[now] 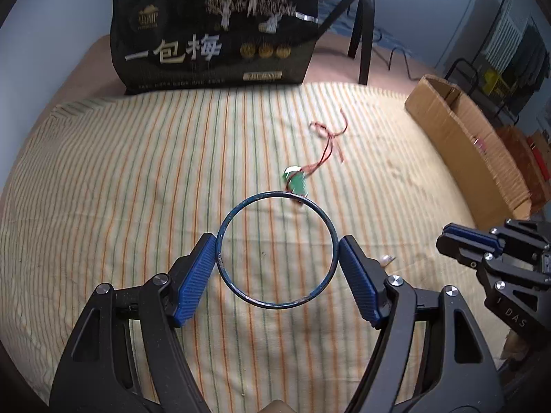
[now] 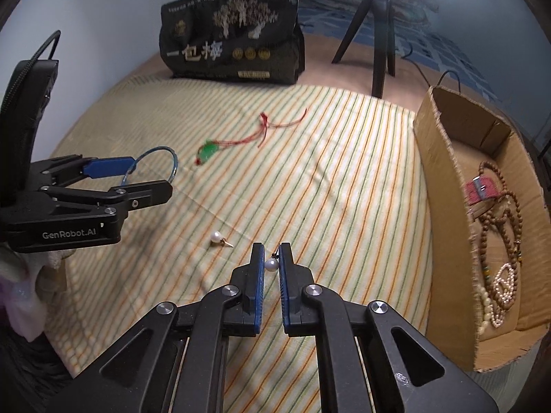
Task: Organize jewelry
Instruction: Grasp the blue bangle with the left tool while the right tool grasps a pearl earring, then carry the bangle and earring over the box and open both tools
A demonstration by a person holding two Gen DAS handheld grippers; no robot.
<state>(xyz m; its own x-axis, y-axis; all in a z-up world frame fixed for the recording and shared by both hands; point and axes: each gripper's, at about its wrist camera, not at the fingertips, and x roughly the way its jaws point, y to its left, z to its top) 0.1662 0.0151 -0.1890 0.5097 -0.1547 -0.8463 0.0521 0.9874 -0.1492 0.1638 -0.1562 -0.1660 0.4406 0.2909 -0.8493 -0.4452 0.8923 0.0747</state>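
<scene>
Left gripper (image 1: pixel 277 253) jaws clamp the blue bangle (image 1: pixel 275 203) mid-bed; right gripper (image 2: pixel 271 253) jaws pinch a pearl earring (image 2: pixel 271 264) near the cardboard box (image 2: pixel 444 179).

Black bag (image 1: pixel 213 31): large pale characters "一包梅" across its front, smaller print above and below too small to read; left tool (image 2: pixel 151 180): "GenRobot.AI" in white on its black body; right tool (image 1: pixel 468 237): "DAS" on its side.
</scene>
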